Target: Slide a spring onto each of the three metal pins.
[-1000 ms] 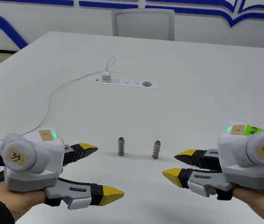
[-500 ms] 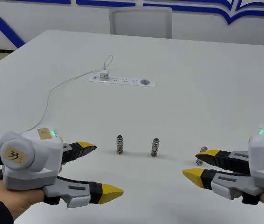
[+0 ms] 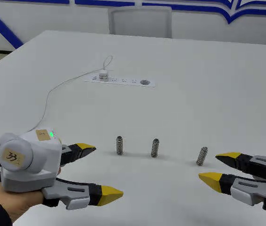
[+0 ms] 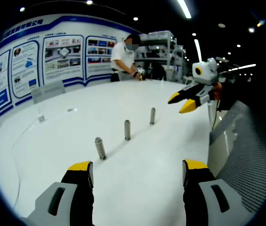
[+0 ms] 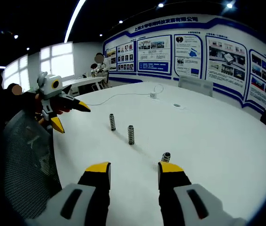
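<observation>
Three upright springs [image 3: 155,148] in a row on white table [image 3: 194,94], left gripper [image 3: 107,170] wide open, right gripper [image 3: 209,167] open less, both empty

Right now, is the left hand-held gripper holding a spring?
No, the left hand-held gripper is open with nothing between its jaws.

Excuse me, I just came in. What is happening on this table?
A person at a white table holds two grippers. The left gripper and the right gripper are both open and empty. Between them the left spring, middle spring and right spring stand upright in a row, untouched.
</observation>
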The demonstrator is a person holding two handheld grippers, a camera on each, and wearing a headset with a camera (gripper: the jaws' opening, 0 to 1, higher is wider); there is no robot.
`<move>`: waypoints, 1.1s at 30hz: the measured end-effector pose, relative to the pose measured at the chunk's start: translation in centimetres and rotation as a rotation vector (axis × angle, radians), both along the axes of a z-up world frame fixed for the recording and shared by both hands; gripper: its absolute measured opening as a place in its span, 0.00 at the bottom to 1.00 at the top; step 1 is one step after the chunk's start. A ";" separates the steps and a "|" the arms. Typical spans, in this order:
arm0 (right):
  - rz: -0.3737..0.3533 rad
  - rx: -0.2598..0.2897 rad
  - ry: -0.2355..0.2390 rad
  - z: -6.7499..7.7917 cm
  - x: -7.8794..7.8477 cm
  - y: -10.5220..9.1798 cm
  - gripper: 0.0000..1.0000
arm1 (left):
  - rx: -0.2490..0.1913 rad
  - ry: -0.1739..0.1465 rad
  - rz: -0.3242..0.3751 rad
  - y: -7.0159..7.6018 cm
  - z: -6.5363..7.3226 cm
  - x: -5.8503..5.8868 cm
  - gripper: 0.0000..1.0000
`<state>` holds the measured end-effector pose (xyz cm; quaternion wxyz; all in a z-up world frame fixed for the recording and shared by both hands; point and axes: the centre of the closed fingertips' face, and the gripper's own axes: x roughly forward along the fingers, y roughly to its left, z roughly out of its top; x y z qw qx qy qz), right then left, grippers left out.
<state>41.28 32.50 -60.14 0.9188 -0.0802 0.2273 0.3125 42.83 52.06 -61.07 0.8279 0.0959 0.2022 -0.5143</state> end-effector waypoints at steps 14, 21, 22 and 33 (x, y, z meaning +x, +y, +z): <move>0.000 -0.005 -0.031 -0.3 -0.2 -0.9 0.52 | -0.001 0.019 0.009 0.1 -0.1 -0.2 0.80; 0.001 -0.039 -0.035 -0.6 -0.5 -1.4 0.56 | -0.004 0.026 0.015 0.2 -0.1 -0.2 0.81; -0.001 -0.039 -0.036 -0.6 -0.5 -1.6 0.56 | -0.005 0.027 0.015 0.2 -0.1 -0.2 0.81; -0.026 -0.037 -0.036 -0.5 -0.6 -2.5 0.59 | -0.005 0.038 0.016 0.2 -0.2 -0.2 0.82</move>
